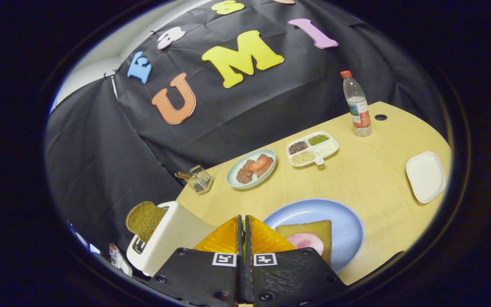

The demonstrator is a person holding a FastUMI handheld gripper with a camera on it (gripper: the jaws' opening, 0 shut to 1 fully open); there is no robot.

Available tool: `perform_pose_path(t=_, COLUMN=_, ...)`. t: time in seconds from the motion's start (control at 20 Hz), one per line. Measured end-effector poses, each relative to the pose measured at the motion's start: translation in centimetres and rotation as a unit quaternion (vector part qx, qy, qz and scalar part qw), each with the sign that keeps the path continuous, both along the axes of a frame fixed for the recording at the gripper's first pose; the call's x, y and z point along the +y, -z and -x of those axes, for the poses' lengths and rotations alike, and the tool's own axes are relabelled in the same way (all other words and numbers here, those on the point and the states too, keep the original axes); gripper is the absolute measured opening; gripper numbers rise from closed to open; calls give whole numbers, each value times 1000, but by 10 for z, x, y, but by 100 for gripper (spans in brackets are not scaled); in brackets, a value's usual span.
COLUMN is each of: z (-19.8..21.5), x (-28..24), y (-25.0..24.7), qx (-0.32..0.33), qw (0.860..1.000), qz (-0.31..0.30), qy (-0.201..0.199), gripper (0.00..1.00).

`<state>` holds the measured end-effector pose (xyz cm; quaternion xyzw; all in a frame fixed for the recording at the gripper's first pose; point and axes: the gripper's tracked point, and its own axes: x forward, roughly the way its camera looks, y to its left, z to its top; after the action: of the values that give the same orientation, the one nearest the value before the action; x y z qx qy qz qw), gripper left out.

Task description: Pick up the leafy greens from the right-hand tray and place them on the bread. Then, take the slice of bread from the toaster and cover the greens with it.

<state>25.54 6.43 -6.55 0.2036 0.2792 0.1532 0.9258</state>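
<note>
Toaster (164, 238) is sitting at the near left corner of the worktop (356, 187), just left of the tool, with a brown bread slice (144, 219) sticking up out of its slot. Beyond it, a small wire basket (198, 179) is resting near the worktop's far left edge. The tool (242, 230) is sitting with its two fingers pressed almost together, only a thin slit between them; a thin green sliver shows in that slit low down, too small to tell what it is. Just right of the fingers, a blue plate (348, 221) is carrying a bread slice (313, 232) with a pink round piece (307, 243) on top, partly hidden behind the right finger. Further out, beyond the fingertips, a pale plate (235, 181) is holding reddish-brown food pieces (255, 167). Right of that, a white divided tray (328, 149) is holding dark, green and pale fillings in separate compartments. A clear bottle (357, 106) with a red cap is standing upright at the far side. A white square dish (425, 175) is lying at the right end, well apart from the tool.
</note>
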Motion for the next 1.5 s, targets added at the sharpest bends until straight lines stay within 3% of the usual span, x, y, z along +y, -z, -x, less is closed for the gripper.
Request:
perform_pose_path(t=0.35, z=-9, x=-53, y=31, qx=6, qw=998, qz=50, qy=31, gripper=0)
perform_pose_path(t=0.65, z=-16, x=-76, y=42, qx=-2, qw=995, qz=99, qy=31, gripper=0)
perform_pose_path(t=0.8, z=-17, x=-84, y=41, qx=-11, qw=991, qz=126, qy=37, gripper=6)
perform_pose_path(t=0.95, z=-13, x=-87, y=40, qx=-15, qw=989, qz=145, qy=38, gripper=27)
perform_pose_path(t=1.2, z=-2, x=-90, y=10, qx=-57, qw=982, qz=169, qy=57, gripper=70)
perform_pose_path(t=1.5, z=46, x=-67, y=-60, qx=-139, qw=972, qz=171, qy=80, gripper=89)
